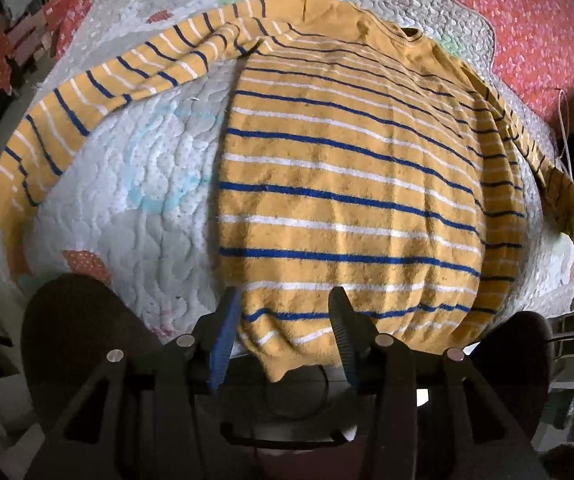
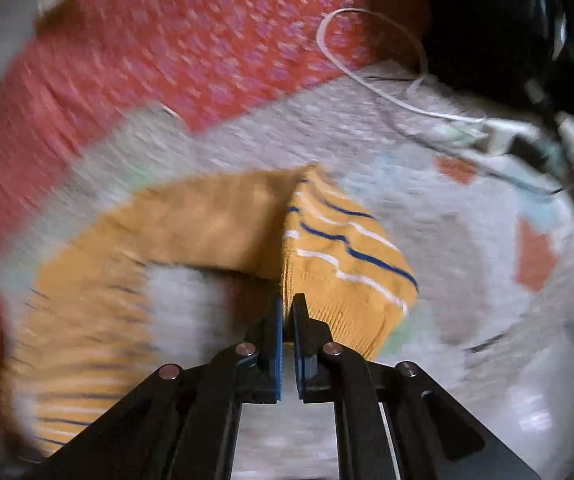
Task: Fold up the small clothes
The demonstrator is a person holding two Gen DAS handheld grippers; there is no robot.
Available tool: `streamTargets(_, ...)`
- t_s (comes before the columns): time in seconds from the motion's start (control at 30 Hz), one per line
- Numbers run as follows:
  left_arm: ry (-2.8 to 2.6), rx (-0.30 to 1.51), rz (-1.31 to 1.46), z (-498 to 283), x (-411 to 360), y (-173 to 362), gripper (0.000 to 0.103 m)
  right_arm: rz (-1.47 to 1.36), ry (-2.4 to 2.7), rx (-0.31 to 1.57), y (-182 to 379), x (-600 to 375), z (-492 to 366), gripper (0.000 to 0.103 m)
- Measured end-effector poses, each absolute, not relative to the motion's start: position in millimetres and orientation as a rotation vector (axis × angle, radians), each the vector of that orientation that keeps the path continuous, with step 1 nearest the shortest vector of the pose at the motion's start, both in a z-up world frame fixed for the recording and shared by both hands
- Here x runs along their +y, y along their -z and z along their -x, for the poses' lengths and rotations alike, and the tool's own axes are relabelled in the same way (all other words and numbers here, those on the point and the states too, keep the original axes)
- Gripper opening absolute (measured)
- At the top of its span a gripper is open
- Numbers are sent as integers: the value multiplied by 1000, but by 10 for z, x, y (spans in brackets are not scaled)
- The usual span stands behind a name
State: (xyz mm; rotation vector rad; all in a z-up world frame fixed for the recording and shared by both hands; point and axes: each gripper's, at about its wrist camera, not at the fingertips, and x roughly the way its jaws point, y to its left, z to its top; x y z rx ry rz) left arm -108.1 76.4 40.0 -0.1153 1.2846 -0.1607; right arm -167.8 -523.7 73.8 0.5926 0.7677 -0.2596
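We are working on a white quilted cover (image 1: 127, 184) spread over a red flowered bedspread (image 1: 527, 32), which gives us a soft, flat place to lay clothes out. On it lies the yellow striped sweater (image 1: 347, 184), face down or up we cannot tell, its body flat in the middle and its neck at the far side so the hem faces us. The left sleeve (image 1: 99, 92) stretches out to the far left, not yet folded in.

The right sleeve (image 2: 327, 248) is lifted off the cover, we judge so that it can be carried over the body for the first fold. Our right gripper (image 2: 288, 312) has its jaws pinched tight on the ribbed cuff (image 2: 351, 324), which is why the sleeve hangs bent.

Our left gripper (image 1: 285, 300) hovers at the near hem (image 1: 287, 344), pointing steeply down, jaws partly apart with the hem's corner between them; the pads do not appear to press on it. We judge it is there to steady the hem.

A white cord (image 2: 367, 80) lies at the far right, well apart.
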Motion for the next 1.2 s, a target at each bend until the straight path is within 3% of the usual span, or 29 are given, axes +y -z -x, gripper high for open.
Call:
streamTargets(0.17, 181, 1278, 164, 1013, 805, -351, 44, -718, -2, 756, -1023, -4749, 1188, 5)
streamTargets(0.33, 165, 1266, 253, 872, 1051, -344, 44, -662, -207, 857, -1021, -3674, 365, 5)
streamTargets(0.6, 140, 1216, 352, 551, 1465, -389, 48, -552, -391, 1055, -610, -1990, -792, 5)
streamTargets(0.83, 128, 1203, 389, 205, 1636, -380, 48, -595, -426, 1167, -108, -1256, -1292, 5)
streamTargets(0.97, 141, 1187, 384, -104, 1595, -432, 49, -753, -470, 1224, 128, -1222, -1458, 14)
streamTargets(1.07, 149, 1180, 363, -401, 1494, -460, 49, -790, -480, 1198, 42, -1436, -1399, 49)
streamTargets(1.1, 150, 1177, 348, -501, 1434, -469, 49, -792, -479, 1165, -39, -1563, -1344, 54)
streamTargets(1.2, 158, 1158, 270, -754, 1189, -498, 49, -762, -429, 1069, -284, -2075, -1166, 54)
